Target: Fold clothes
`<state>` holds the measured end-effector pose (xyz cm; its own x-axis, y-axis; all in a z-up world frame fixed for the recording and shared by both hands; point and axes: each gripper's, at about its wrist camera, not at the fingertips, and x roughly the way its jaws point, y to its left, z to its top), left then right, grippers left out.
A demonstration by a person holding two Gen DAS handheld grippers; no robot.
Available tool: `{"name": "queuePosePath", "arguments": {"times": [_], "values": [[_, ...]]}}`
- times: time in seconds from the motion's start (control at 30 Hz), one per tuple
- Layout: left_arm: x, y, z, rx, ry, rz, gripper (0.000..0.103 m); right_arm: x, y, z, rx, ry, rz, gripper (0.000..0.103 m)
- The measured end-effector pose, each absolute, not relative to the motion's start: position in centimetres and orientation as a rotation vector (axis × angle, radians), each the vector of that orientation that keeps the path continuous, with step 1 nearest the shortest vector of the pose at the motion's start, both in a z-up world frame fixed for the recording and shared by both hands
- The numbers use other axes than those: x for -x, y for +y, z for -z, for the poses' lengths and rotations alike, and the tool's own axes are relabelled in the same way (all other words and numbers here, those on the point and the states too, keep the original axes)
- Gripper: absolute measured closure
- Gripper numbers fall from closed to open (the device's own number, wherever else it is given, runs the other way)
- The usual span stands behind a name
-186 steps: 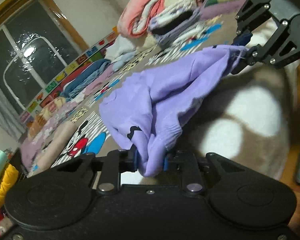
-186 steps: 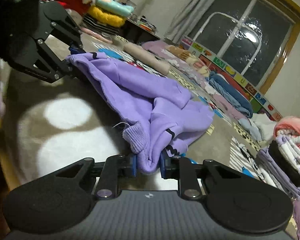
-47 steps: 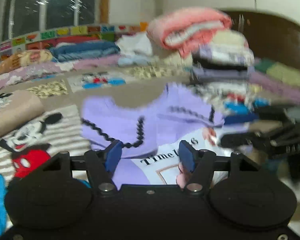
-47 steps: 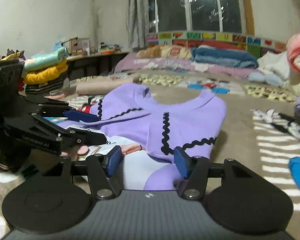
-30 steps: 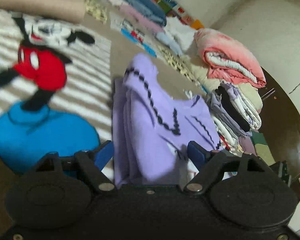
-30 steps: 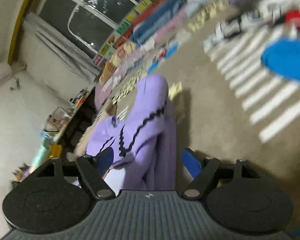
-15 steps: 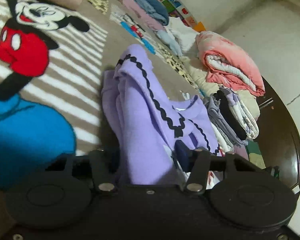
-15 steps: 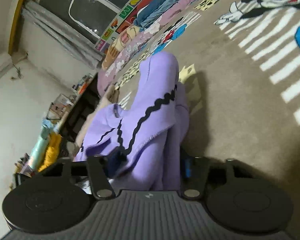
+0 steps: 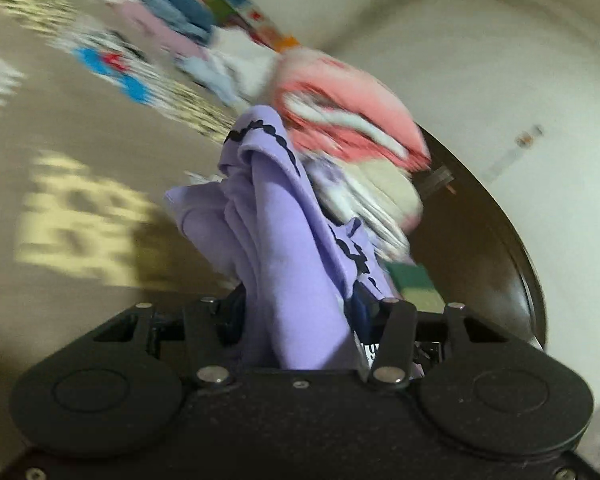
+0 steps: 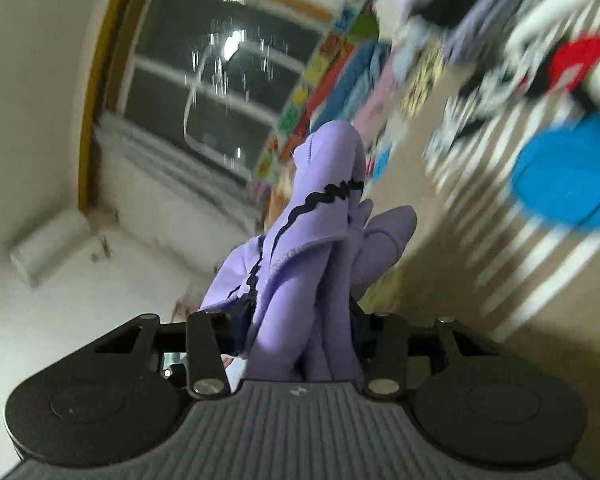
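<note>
beige blanket (image 9: 100, 128) under purple sweater (image 9: 296, 280)

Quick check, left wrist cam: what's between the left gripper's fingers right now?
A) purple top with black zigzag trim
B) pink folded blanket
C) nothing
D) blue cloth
A: the bunched purple top, black zigzag trim showing, fills the left gripper between its fingers.

a dark window (image 10: 220, 92) in a wooden frame reflects a ceiling lamp, a pale curtain (image 10: 160, 160) below it. cream walls (image 9: 520, 80) enclose a tan patterned bed cover (image 9: 80, 140), a colourful alphabet border (image 10: 312, 92) along its far edge, a dark rounded headboard (image 9: 496, 248) right of the fingers.
</note>
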<state>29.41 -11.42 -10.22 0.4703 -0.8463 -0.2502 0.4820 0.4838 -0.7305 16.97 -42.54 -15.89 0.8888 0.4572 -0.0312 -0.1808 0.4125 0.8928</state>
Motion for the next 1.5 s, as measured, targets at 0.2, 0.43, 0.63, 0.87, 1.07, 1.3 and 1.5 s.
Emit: {"name": "queuePosePath", "arguments": {"times": [0.2, 0.43, 0.63, 0.87, 1.07, 1.3, 1.5], "values": [[-29.7, -24.2, 10.2, 0.58, 0.697, 1.132, 0.055, -10.2, -51.7, 15.4, -1.104, 0.113, -0.225, 0.057], [-30.4, -37.4, 10.7, 0.532, 0.762, 1.367, 0.055, -3.1, -60.1, 15.8, -1.113, -0.083, 0.031, 0.057], [-31.6, -46.0, 11.3, 0.475, 0.803, 1.521, 0.055, 0.2, -65.2, 17.1, -1.096, -0.197, 0.209, 0.057], [-34.8, -52.9, 13.6, 0.394, 0.849, 1.553, 0.036, 0.2, -70.1, 18.8, -1.076, -0.279, 0.352, 0.057], [-33.7, -52.1, 15.4, 0.051, 0.778, 1.266, 0.029, -3.1, -71.4, 20.9, -1.102, 0.017, 0.614, 0.041], [-28.8, -52.3, 11.1, -0.103, 0.411, 1.244, 0.031, -4.7, -69.1, 16.0, -0.626, 0.001, 0.736, 0.039], [-26.3, -58.1, 15.3, -0.353, 0.474, 1.259, 0.032, -9.3, -69.4, 15.2, -0.492, 0.121, 0.654, 0.04]]}}
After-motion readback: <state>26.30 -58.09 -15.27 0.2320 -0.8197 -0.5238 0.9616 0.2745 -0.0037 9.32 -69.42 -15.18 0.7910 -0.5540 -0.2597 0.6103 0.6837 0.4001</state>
